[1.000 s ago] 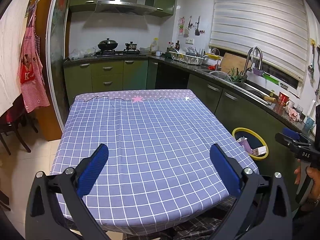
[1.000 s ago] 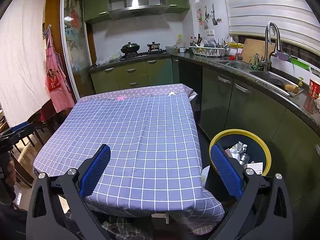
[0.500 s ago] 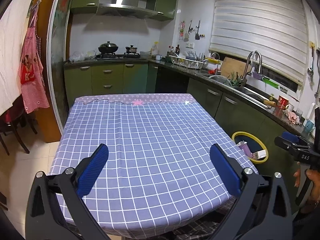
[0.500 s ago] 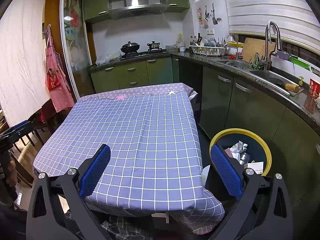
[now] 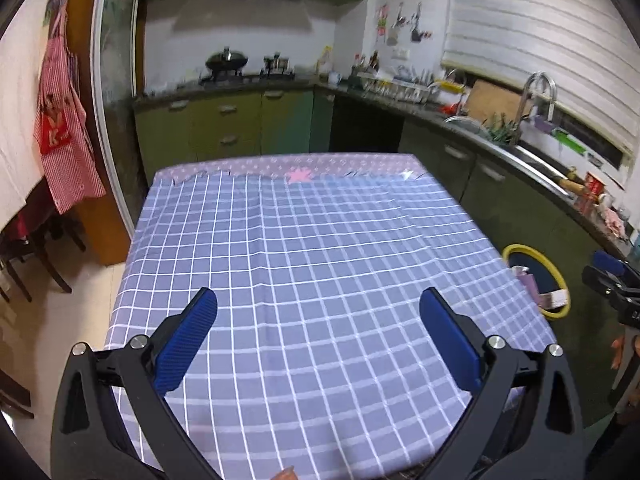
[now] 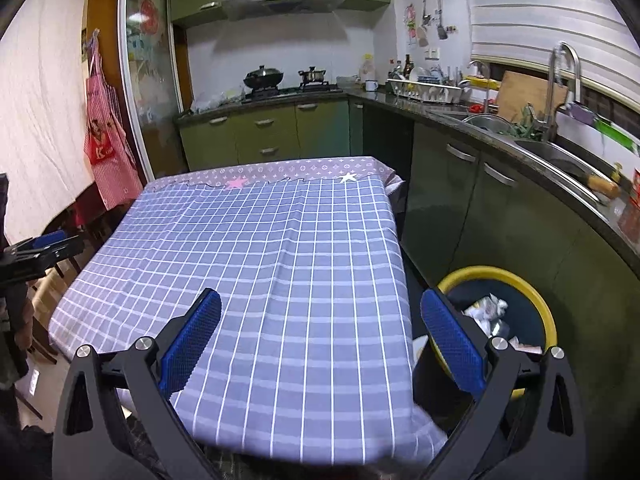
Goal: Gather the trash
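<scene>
A yellow-rimmed dark trash bin [image 6: 520,280] stands on the floor right of the table and holds crumpled paper and wrappers [image 6: 486,310]. It also shows in the left wrist view [image 5: 550,270]. My left gripper [image 5: 318,312] is open and empty above the near part of the checked blue tablecloth [image 5: 320,248]. My right gripper [image 6: 320,314] is open and empty over the table's near right edge, its right finger in front of the bin. The cloth [image 6: 280,240] shows no trash on it.
Green kitchen cabinets and a dark counter [image 6: 500,140] with sink and tap run along the right and back. A red apron [image 5: 64,120] hangs at the left by dark chairs [image 5: 36,252]. The right gripper shows at the left view's right edge [image 5: 612,284].
The left gripper has risen and moved forward over the table, so more of the cloth lies under it. The right gripper has shifted only slightly. Both stay open.
</scene>
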Available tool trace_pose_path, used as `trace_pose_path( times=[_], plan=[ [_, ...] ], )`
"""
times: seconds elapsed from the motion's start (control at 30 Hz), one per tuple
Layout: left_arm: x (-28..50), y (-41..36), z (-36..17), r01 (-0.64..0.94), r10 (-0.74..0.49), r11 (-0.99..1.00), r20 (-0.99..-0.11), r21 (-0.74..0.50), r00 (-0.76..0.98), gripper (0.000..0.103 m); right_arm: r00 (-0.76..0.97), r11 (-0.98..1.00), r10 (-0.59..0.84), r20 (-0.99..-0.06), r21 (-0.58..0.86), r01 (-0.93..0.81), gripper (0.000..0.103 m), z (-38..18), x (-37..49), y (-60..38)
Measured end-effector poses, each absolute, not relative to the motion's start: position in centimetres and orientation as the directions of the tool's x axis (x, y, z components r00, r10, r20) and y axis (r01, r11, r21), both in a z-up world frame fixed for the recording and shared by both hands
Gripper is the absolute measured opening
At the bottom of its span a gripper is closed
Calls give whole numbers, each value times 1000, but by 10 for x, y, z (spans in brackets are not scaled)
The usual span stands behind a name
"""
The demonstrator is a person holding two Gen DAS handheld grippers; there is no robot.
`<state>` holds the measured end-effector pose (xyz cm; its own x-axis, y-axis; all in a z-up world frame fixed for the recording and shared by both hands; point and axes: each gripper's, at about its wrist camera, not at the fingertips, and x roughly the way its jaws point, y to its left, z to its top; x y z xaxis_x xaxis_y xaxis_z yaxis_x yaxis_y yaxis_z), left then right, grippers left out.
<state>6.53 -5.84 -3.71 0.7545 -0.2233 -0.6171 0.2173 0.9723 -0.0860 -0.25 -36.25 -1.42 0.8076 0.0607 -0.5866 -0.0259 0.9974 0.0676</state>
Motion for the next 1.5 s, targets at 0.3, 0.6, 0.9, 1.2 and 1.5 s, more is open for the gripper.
trace_pose_path(
  times=[0.3,0.6,0.9,1.2,1.5],
  plan=[
    [202,-35,-87,101,-112,993,-702,-58,703,97,735,988,148,-662,66,-139,99,-45,161,-332],
    [276,-15,-134,43,-57,998,-783,-38,619,96,634,988,138,-761,63,-140,99,-100,283,-310],
    [298,-11,-145,31,-39,999,-811,-26,584,96,586,993,104,-804,53,-103,99,-133,311,-306],
    [311,-12,-147,26,-17,1000,-815,-2,579,97,567,995,79,-820,30,-96,99,-145,315,-307],
    [313,-8,-147,10,-3,1000,-816,4,578,98,566,995,70,-822,20,-95,99,-145,316,-305]
  ],
)
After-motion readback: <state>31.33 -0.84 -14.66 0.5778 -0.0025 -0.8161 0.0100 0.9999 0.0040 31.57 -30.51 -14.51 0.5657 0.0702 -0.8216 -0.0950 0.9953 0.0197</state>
